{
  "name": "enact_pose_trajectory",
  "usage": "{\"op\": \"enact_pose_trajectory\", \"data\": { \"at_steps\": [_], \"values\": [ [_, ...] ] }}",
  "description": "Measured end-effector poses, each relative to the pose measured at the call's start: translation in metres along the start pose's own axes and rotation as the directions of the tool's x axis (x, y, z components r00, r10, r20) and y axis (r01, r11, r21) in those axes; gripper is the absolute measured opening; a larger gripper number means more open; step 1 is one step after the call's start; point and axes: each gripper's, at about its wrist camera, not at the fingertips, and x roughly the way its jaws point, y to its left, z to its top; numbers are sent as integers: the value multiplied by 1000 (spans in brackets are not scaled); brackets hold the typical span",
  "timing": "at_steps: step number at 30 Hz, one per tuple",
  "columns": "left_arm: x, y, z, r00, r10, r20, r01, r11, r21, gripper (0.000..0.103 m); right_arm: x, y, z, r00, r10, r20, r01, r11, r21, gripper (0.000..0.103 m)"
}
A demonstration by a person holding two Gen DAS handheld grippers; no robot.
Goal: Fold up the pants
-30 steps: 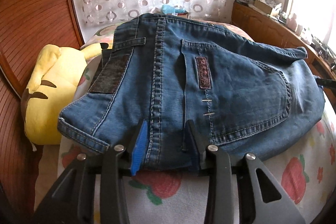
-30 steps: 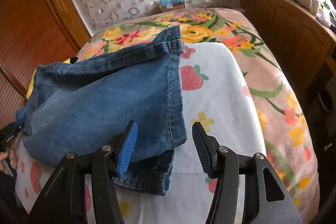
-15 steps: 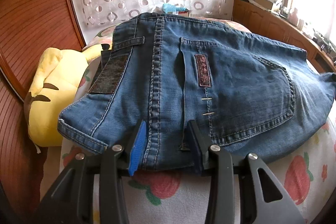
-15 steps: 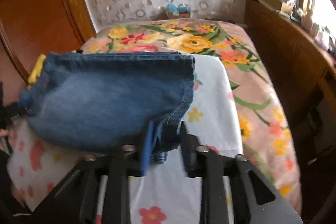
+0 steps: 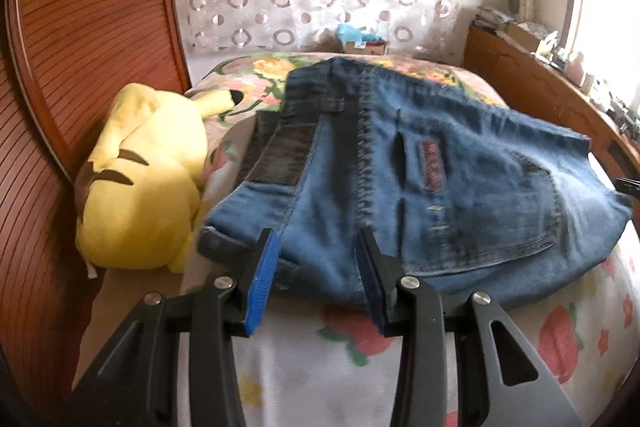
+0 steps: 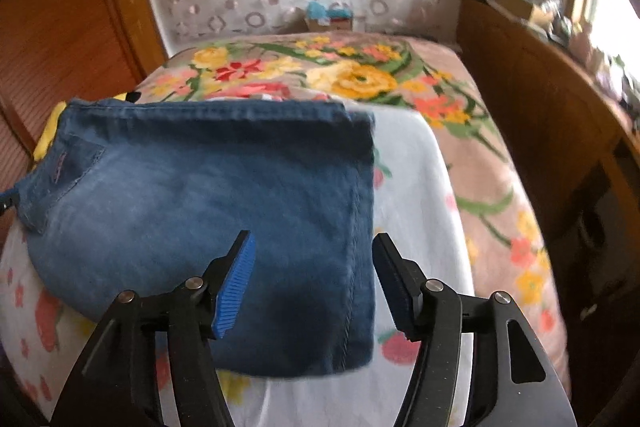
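Blue jeans (image 5: 460, 187) lie folded on the bed, back pocket and waistband patch facing up. My left gripper (image 5: 320, 247) hovers at their near edge. Its jaws stand apart over flat denim without pinching it. In the right wrist view the folded leg end (image 6: 200, 195) lies flat with its hem along the far side. My right gripper (image 6: 314, 247) is above its near corner. Its jaws are opening, and the denim lies below them untouched by the blue pads (image 6: 236, 283).
A yellow plush toy (image 5: 140, 187) lies left of the jeans against the wooden headboard (image 5: 80, 47). The jeans rest on a white strawberry-print sheet (image 6: 412, 187) over a flowered blanket (image 6: 360, 79). A wooden cabinet (image 6: 540, 107) runs along the right side.
The right gripper, shut on the leg end half a second ago, has opened and let it drop flat. The left gripper has slid left along the jeans' near edge.
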Motion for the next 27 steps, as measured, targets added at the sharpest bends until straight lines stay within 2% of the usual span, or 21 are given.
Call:
{"op": "enact_pose_trajectory", "data": {
  "at_steps": [11,15,17,19,21,24,27],
  "values": [
    [15,0,-8,998,39,-45,-39,999,15,39,6,3,-32,996,48,-72,-41,995,90,63],
    [16,-1,-11,998,45,-39,-44,999,22,39,7,12,-33,997,35,-68,-30,997,71,64],
    [16,1,-12,999,38,-35,-37,999,18,40,9,17,-33,998,25,-65,-22,998,54,55],
    [15,2,-12,999,30,-36,-30,1000,10,40,10,22,-32,998,8,-63,-6,999,33,34],
    [13,5,-10,999,17,-43,-18,1000,-6,40,10,23,-31,998,15,-59,-14,1000,17,24],
    [-1,14,-3,1000,-11,1,11,999,-46,40,9,22,-31,998,17,-53,-16,1000,11,20],
    [-9,25,5,999,8,35,-5,998,-64,40,9,21,-32,999,17,-51,-17,1000,13,20]
  ]
}}
